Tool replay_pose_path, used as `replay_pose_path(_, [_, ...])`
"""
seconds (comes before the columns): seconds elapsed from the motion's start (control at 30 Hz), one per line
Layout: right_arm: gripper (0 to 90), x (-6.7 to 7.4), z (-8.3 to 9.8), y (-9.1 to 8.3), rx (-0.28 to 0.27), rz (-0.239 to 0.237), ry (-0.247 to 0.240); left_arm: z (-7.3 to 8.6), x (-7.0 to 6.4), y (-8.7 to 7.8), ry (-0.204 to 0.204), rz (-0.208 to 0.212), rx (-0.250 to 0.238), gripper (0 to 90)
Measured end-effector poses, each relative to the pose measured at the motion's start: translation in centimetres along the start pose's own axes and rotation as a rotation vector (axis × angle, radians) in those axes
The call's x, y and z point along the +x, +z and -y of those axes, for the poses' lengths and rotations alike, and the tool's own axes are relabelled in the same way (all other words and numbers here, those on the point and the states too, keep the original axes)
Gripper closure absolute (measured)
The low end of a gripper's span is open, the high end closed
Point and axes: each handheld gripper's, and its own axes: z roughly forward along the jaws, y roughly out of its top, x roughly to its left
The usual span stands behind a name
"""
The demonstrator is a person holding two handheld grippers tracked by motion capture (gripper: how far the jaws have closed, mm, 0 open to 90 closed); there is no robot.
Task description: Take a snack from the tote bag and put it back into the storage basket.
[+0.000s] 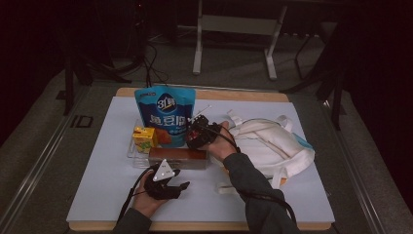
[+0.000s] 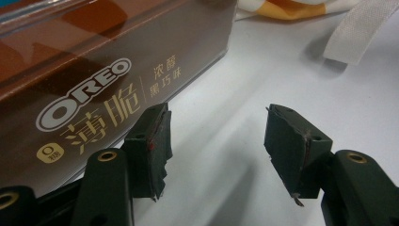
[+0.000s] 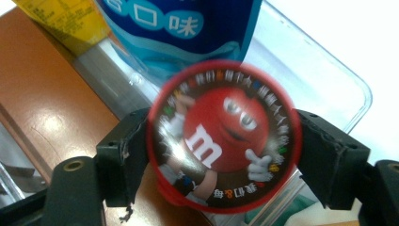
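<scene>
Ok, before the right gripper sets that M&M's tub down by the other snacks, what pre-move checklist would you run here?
1. M&M's tub clamped between right gripper pads: ok.
2. Tub over the clear tray: ok.
3. Free spot beside blue pouch and yellow carton: cannot tell.
4. Left gripper open, holding nothing: ok.
5. Left gripper apart from Oreo box: cannot tell, one jaw sits very close.
6. White bag straps away from tray: ok.

We see a white surface (image 1: 107,185) carrying a clear tray (image 1: 132,151), a brown Oreo box (image 1: 178,157) just beside it, and a cream bag (image 1: 272,144) at right.
</scene>
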Motion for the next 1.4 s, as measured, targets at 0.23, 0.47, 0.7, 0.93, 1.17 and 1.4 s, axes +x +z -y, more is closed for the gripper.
replay_pose_path(0.23, [24.4,-0.5,-0.2,-1.3,-0.032,-0.005,0.010,0.0,0.0,0.0,-0.001,0.000,0.001,41.2])
replay_pose_path(0.47, [31.4,-1.1,0.0,-2.5,-0.045,-0.001,-0.010,0.0,0.0,0.0,0.000,-0.002,0.001,41.2])
replay_pose_path(0.7, [39.3,-1.5,0.4,-3.5,-0.060,-0.001,-0.034,0.0,0.0,0.0,0.000,-0.002,0.001,41.2])
replay_pose_path(0.93, [44.9,-1.7,0.7,-4.2,-0.069,-0.005,-0.045,0.0,0.0,0.0,0.000,-0.003,0.002,41.2])
replay_pose_path(1.17, [47.7,-2.0,1.0,-5.2,-0.072,0.005,-0.055,0.0,0.0,0.0,0.000,-0.003,0.002,41.2])
replay_pose_path(1.4, [48.4,-2.4,1.4,-6.1,-0.070,0.015,-0.062,0.0,0.0,0.0,0.000,-0.003,0.003,41.3])
